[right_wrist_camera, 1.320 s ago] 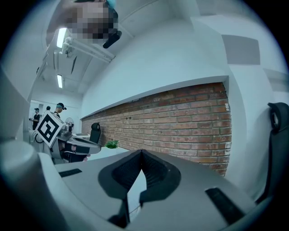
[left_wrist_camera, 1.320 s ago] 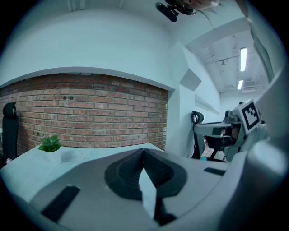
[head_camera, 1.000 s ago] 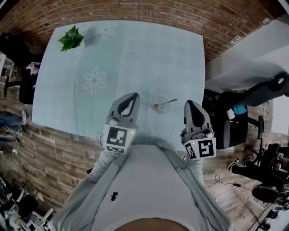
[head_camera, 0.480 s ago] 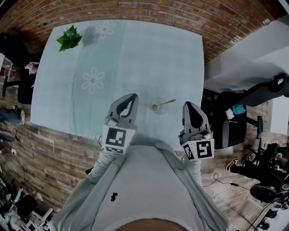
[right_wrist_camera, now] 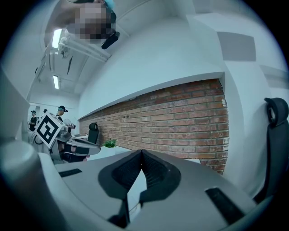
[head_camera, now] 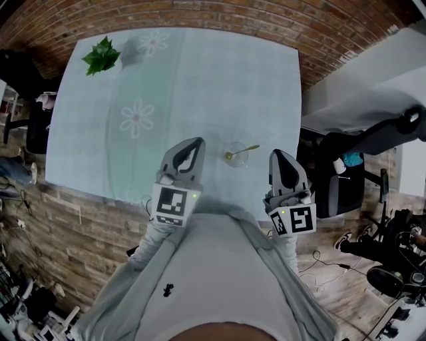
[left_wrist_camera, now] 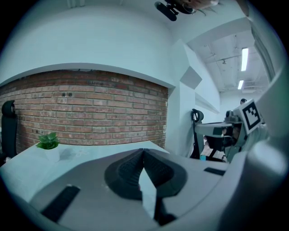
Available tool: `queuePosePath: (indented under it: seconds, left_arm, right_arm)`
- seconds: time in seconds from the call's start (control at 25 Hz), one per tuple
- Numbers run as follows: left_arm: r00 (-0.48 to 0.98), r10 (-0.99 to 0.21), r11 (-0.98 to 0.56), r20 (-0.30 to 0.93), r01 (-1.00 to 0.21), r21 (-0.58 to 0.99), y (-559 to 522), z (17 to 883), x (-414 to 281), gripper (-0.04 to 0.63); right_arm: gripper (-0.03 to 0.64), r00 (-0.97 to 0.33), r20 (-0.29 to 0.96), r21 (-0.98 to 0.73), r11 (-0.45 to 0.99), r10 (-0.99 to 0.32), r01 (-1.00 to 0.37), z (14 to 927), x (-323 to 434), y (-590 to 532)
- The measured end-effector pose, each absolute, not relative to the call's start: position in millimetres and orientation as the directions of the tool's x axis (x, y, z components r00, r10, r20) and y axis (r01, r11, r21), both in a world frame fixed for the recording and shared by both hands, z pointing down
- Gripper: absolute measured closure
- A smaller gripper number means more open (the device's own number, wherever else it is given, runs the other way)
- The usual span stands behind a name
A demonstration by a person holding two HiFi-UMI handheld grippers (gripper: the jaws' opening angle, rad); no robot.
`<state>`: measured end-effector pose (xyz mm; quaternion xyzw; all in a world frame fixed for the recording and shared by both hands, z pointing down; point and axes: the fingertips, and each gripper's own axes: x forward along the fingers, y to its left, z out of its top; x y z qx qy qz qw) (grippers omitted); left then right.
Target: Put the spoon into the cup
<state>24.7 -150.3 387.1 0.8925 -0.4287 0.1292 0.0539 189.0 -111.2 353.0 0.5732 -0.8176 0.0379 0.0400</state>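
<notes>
A clear glass cup (head_camera: 235, 154) stands near the front edge of the light table (head_camera: 200, 86). A gold spoon (head_camera: 242, 152) rests in it, its handle sticking out over the rim to the right. My left gripper (head_camera: 198, 141) is left of the cup, shut and empty, its tips touching in the left gripper view (left_wrist_camera: 143, 151). To the right of the cup, past the table's edge, my right gripper (head_camera: 277, 154) is also shut with nothing in it, and its tips meet in the right gripper view (right_wrist_camera: 142, 152). Neither gripper touches the cup.
A small green plant (head_camera: 101, 56) in a white pot sits at the table's far left corner. The tablecloth has flower prints (head_camera: 136, 118). A brick wall (head_camera: 219, 16) runs behind the table. Black office chairs (head_camera: 346, 173) and a white desk (head_camera: 359, 93) stand to the right.
</notes>
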Motion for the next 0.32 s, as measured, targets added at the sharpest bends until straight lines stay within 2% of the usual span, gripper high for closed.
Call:
queuePosePath:
  seconds: [0.32]
  left_arm:
    - [0.607,-0.743,-0.636,0.282,-0.771,-0.018,-151.9,390.1,25.7,0.575]
  right_arm:
    - [0.600,-0.342,0.116,-0.009,0.343,-0.933,-0.939,355.5,189.5,-113.7]
